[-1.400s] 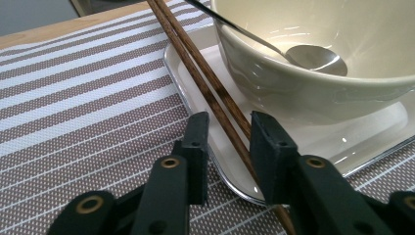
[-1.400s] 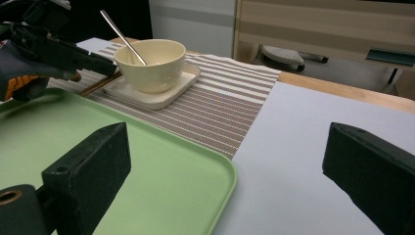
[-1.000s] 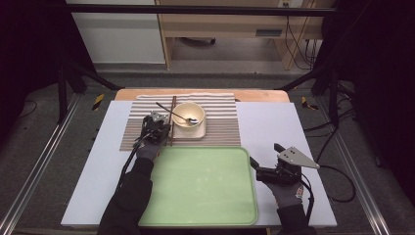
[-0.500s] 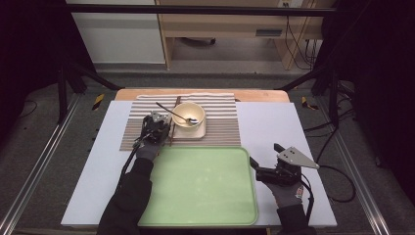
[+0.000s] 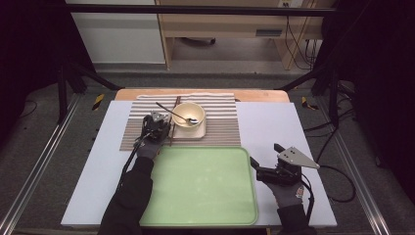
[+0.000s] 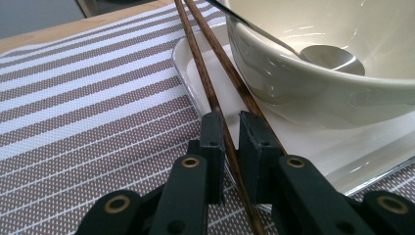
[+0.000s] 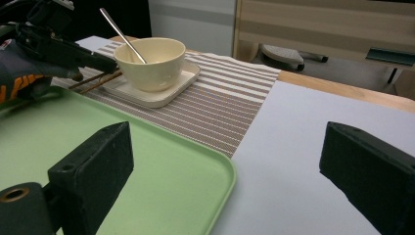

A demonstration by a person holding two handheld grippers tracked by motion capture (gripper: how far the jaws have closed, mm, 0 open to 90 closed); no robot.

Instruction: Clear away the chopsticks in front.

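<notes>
Your left hand-held gripper (image 5: pixel 157 128) sits on the striped placemat (image 5: pixel 142 128), left of the bowl (image 5: pixel 189 114), jaws nearly shut around the chopsticks (image 6: pixel 215 100). In the left gripper view the pair runs straight between the two black jaws and on away from you, so the long axis lines up with the gripper's own pointing direction, near to far. One stick sits in the gap; whether the pads truly pinch both sticks or just one, hard to tell. Jaws have just been twitching a little around them.

The sticks lie along the left edge of the square plate (image 6: pixel 195 61), far ends past the bowl, near ends under the jaws. The spoon (image 5: pixel 172 112) leans in the bowl, handle pointing far-left, close above the sticks — watch it if you lift.

The green tray (image 5: pixel 205 196) is just near of the placemat, so any carry goes toward you and slightly right.

Your right hand-held gripper (image 5: pixel 266 169) rests wide open, empty, at the tray's right edge on the white surface (image 5: pixel 274 127), well apart from the chopsticks. The left is clearly the nearer hand.
</notes>
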